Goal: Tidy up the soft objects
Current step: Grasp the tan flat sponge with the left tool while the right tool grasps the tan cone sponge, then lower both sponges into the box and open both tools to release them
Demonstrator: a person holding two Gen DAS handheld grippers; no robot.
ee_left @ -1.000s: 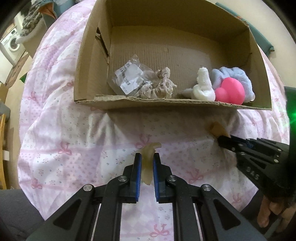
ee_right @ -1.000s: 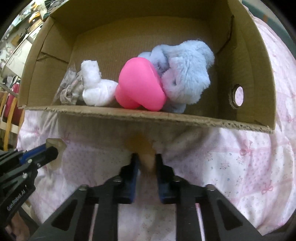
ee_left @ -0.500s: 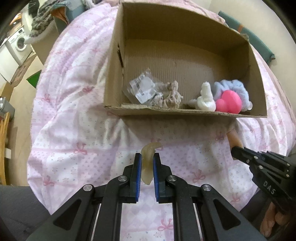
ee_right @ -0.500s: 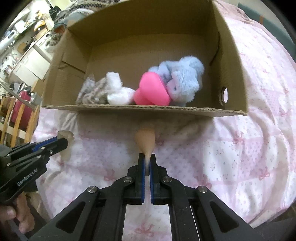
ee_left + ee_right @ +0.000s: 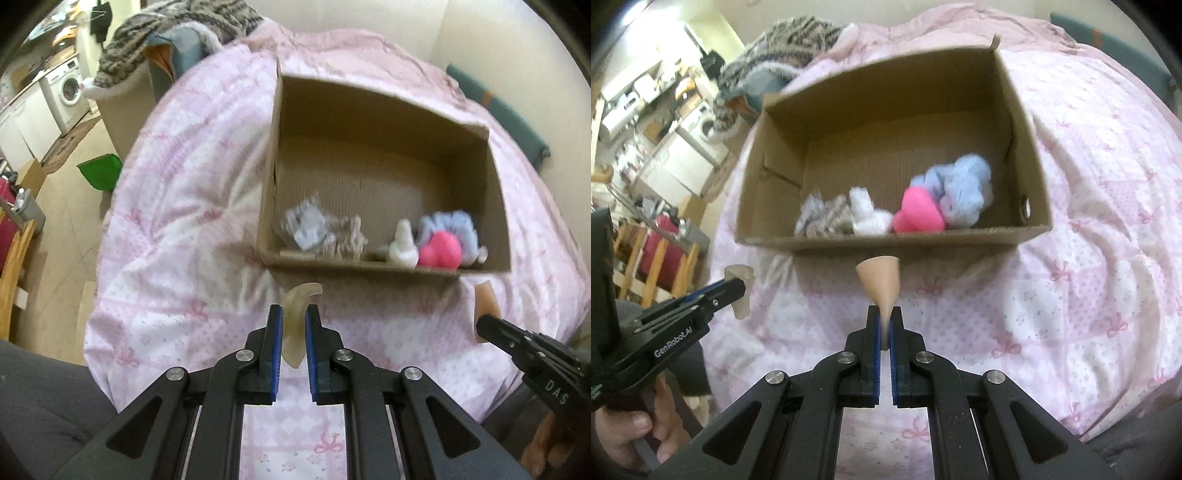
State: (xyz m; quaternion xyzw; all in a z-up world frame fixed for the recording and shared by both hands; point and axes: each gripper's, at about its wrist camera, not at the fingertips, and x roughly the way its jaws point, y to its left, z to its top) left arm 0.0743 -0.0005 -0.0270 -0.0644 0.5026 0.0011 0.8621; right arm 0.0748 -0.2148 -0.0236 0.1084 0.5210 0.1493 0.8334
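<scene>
"GenRobot.AI" on left gripper (image 5: 733, 291); "DAS" on right gripper (image 5: 484, 325).

left tool (image 5: 294, 325): our black frame, blue pads, silver screws, "GenRobot.AI" lettering | right tool (image 5: 885, 325): same, "DAS" lettering | bare-skinned fingers (image 5: 624, 435) on handle

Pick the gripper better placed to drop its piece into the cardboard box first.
Right, marginally. The right gripper holds its tan cone just short of the cardboard box near wall. The left gripper, holding a translucent curved piece, sits slightly farther back.
</scene>
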